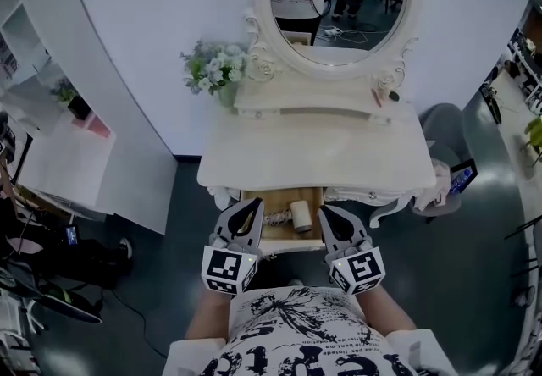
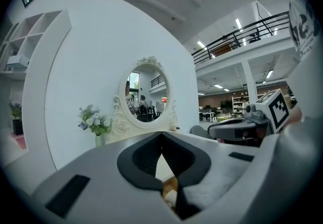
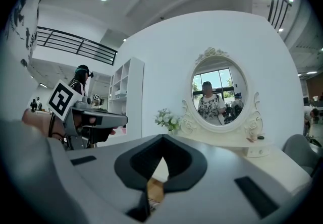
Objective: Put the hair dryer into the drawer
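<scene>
Jaws on my left gripper [image 1: 252,207] and right gripper [image 1: 326,213] are shut on nothing. They wait at each side of the open brown wooden drawer [image 1: 275,229]. The white plastic hair dryer [image 1: 300,216] lies inside, so I think pushing it closed comes next

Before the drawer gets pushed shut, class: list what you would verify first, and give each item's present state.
1. Hair dryer lies inside the drawer: ok.
2. Its cord is fully inside the drawer: cannot tell, too small to make out.
3. Left gripper holds nothing, jaws together: ok.
4. Right gripper holds nothing, jaws together: ok.
5. Both grippers are at the drawer's front, one on each side: ok.
6. Drawer shut: not ok, it stands pulled out.
</scene>
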Demonstrator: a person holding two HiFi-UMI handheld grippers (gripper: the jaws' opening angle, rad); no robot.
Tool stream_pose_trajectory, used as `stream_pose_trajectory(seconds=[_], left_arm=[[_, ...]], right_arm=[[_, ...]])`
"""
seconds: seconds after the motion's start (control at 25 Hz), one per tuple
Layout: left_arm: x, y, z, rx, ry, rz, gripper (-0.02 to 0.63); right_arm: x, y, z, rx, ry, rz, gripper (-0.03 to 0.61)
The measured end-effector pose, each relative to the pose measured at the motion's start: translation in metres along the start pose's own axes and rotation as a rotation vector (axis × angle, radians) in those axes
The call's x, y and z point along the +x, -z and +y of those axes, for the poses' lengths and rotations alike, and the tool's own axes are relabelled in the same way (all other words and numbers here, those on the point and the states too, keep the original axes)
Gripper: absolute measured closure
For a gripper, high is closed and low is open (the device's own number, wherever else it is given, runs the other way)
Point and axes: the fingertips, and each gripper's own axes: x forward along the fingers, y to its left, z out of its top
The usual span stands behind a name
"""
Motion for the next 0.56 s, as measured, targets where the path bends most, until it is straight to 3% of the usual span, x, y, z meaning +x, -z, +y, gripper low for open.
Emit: stream_pose_trajectory(seconds=[0.56], left_arm=[[0.008,0.006,-0.013,-0.008,0.020,0.030,0.592]], right_arm=[[-0.007,0.004,-0.008,0.017,0.010,0.002,0.569]])
